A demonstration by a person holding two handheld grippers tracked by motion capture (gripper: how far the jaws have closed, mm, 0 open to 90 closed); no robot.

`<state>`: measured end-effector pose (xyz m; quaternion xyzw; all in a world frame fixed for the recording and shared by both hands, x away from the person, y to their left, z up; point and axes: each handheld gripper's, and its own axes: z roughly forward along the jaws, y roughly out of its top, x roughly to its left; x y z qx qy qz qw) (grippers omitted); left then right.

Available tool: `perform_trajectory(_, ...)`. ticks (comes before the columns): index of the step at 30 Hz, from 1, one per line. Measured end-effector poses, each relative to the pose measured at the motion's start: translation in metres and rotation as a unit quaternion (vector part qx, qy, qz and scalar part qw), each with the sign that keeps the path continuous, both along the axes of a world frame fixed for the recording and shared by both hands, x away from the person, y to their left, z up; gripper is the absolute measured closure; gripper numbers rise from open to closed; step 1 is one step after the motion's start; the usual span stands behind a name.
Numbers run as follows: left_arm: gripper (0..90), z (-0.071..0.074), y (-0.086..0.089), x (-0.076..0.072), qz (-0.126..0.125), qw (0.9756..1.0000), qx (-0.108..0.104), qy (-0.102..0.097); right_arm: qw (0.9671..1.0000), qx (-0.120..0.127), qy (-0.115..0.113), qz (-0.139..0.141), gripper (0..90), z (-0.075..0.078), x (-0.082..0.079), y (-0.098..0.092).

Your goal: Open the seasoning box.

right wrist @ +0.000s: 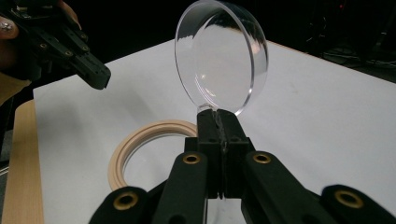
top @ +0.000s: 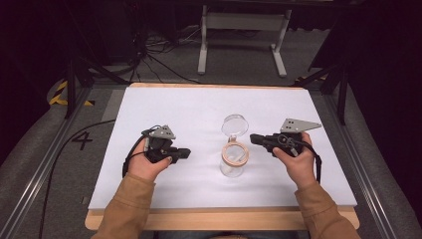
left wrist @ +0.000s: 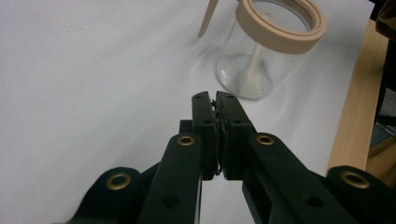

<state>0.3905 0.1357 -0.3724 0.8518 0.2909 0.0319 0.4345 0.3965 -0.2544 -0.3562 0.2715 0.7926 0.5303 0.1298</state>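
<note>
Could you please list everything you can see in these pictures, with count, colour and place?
Jar: one, clear glass with a beige rim ring, mid-table between the grippers.
Lid: one, clear disc, clamped by its edge in the right gripper.
Table: one, white top with a wooden edge.
Metal stand: one, pale grey, on the floor beyond the table.
Left gripper: one, black, jaws closed on nothing, left of the jar.
Right gripper: one, black, gripping the lid.
Sleeves: two, tan.

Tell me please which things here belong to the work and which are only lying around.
In the work:
glass jar with its beige rim ring
clear round lid, pinched by the right gripper
left gripper, shut, holding nothing

Lying about:
cables on the floor
white metal stand behind the table
</note>
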Motion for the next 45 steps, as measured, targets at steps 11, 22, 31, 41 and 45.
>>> perform_trajectory(11,85.2,0.003,0.018,0.0,0.046,0.9989,-0.004,0.001,0.9997,0.001,0.002,-0.024,84.4,0.01,-0.007,-0.024)
perform_trajectory(22,83.3,0.004,0.031,0.0,0.084,0.9964,-0.006,0.001,0.9983,-0.006,0.02,-0.054,76.6,0.015,-0.008,-0.048)
perform_trajectory(31,83.0,-0.001,0.041,0.002,0.099,0.995,-0.007,0.001,0.9911,-0.063,0.038,-0.111,70.2,0.008,-0.003,-0.071)
perform_trajectory(41,82.2,-0.008,0.046,0.007,0.114,0.9934,0.006,0.01,0.972,-0.136,0.097,-0.166,63.0,-0.022,0.012,-0.093)
perform_trajectory(45,82.0,-0.013,0.047,0.01,0.119,0.9927,0.01,0.014,0.9671,-0.138,0.117,-0.179,63.3,-0.036,0.017,-0.101)
